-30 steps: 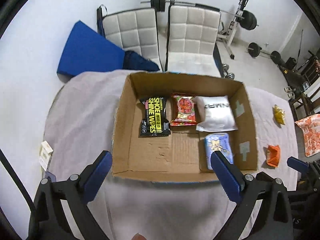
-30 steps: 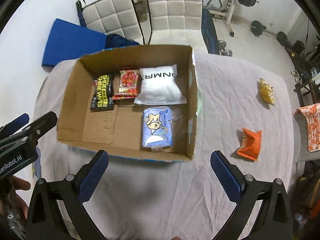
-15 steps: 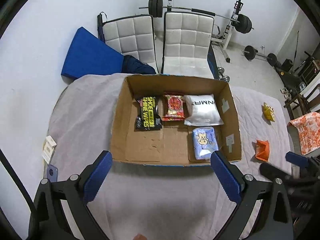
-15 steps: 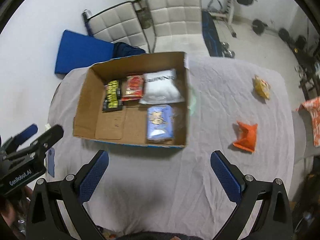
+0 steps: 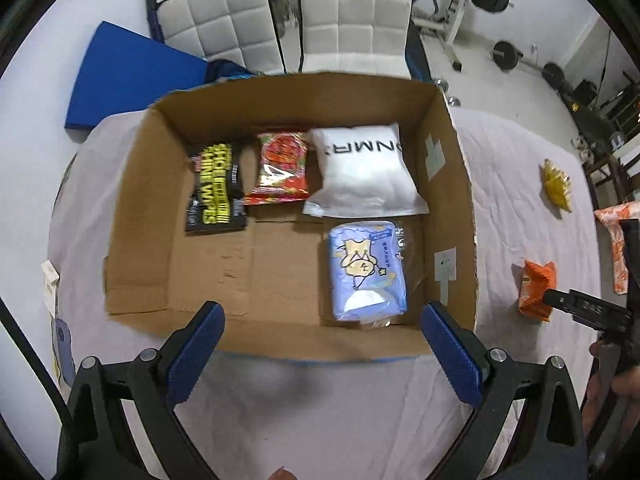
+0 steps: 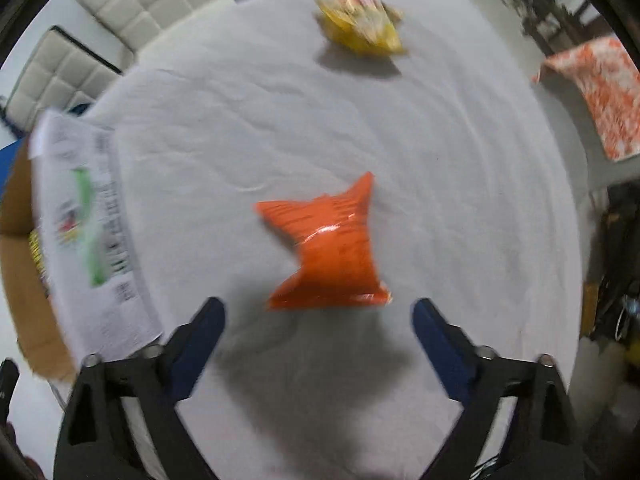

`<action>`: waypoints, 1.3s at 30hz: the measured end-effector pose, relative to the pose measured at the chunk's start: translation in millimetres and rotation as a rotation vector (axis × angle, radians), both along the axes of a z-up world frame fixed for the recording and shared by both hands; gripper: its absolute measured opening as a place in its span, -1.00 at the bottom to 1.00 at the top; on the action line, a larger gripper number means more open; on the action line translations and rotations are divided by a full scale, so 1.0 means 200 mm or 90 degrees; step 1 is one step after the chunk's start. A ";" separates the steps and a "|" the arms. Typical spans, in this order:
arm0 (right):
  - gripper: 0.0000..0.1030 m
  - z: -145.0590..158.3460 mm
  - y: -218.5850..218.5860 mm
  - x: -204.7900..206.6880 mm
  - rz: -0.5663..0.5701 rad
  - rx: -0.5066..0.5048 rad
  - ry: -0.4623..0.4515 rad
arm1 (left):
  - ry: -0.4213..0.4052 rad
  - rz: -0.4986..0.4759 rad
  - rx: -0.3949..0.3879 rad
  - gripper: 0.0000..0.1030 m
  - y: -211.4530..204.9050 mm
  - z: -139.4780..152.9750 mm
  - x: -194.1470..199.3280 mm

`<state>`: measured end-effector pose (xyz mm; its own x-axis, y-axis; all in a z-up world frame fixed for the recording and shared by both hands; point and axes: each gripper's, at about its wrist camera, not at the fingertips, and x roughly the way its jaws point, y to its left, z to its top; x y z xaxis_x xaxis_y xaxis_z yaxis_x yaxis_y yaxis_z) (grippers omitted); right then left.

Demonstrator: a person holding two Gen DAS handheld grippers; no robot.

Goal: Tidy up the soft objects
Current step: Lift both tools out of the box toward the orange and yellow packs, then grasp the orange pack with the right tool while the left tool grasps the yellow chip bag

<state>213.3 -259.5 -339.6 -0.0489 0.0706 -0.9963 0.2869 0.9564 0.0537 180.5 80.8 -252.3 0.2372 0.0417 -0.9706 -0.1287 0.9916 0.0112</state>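
Note:
A cardboard box (image 5: 132, 208) on the grey-clothed table holds a black wipes pack (image 5: 216, 194), a red snack bag (image 5: 282, 168), a white pouch (image 5: 362, 170) and a blue tissue pack (image 5: 366, 276). My left gripper (image 5: 322, 318) is open and empty above the box's near wall. An orange snack bag (image 6: 328, 248) lies on the cloth right of the box; it also shows in the left wrist view (image 5: 536, 288). My right gripper (image 6: 318, 318) is open, low over the orange bag, its fingers either side of the bag's near edge. A yellow snack bag (image 6: 360, 24) lies farther back.
The box's labelled side (image 6: 88, 232) is at the left of the right wrist view. An orange-patterned cloth (image 6: 596, 92) hangs off the table's right side. Two white chairs (image 5: 352, 16), a blue mat (image 5: 128, 80) and gym weights stand behind the table. A small white card (image 5: 50, 288) lies at the left edge.
My right gripper has swung right and dropped from above the box to just over the orange bag. My left gripper has moved closer to the box.

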 end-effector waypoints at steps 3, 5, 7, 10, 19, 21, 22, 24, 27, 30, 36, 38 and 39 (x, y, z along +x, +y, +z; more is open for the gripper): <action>0.45 -0.17 -0.06 0.06 -0.010 0.028 0.039 | 0.022 -0.005 0.013 0.96 -0.07 -0.08 0.08; 0.15 -0.24 -0.07 0.08 -0.008 0.034 0.057 | 0.035 -0.008 0.020 0.96 -0.11 -0.12 0.12; 0.00 -0.28 -0.08 0.09 0.004 0.044 0.059 | 0.043 -0.012 0.023 0.96 -0.16 -0.13 0.17; -0.12 -0.25 -0.15 0.09 0.012 0.045 0.044 | 0.037 -0.034 0.016 0.96 -0.28 -0.08 0.23; -0.14 -0.04 -0.69 0.21 -0.043 0.006 -0.012 | 0.019 -0.166 -0.044 0.96 -1.03 0.02 0.59; -0.14 -0.04 -0.84 0.26 -0.065 -0.003 -0.014 | 0.030 -0.186 -0.049 0.96 -1.19 -0.02 0.69; -0.14 -0.04 -0.93 0.29 -0.079 -0.007 -0.016 | 0.037 -0.196 -0.053 0.96 -1.26 -0.05 0.73; -0.14 -0.04 -1.04 0.33 -0.095 -0.007 -0.017 | 0.058 -0.216 -0.054 0.96 -1.41 -0.12 0.85; -0.15 -0.07 -1.14 0.40 -0.105 -0.008 -0.017 | 0.095 -0.247 -0.060 0.96 -1.60 -0.23 1.00; -0.15 -0.11 -1.19 0.47 -0.105 -0.001 -0.011 | 0.136 -0.276 -0.050 0.90 -1.76 -0.37 1.12; -0.15 -0.15 -1.18 0.63 -0.095 0.010 0.002 | 0.213 -0.278 -0.064 0.60 -1.89 -0.62 1.23; -0.15 -0.20 -1.21 0.65 -0.091 0.011 0.007 | 0.226 -0.287 -0.050 0.51 -1.94 -0.67 1.26; -0.15 -0.19 -1.20 0.65 -0.089 0.011 0.009 | 0.234 -0.294 -0.042 0.30 -1.96 -0.70 1.26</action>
<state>342.8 -499.2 -378.4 -0.0512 0.0947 -0.9942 0.4189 0.9057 0.0647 433.2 -311.2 -392.2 -0.1355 -0.0492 -0.9896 0.3167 0.9442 -0.0903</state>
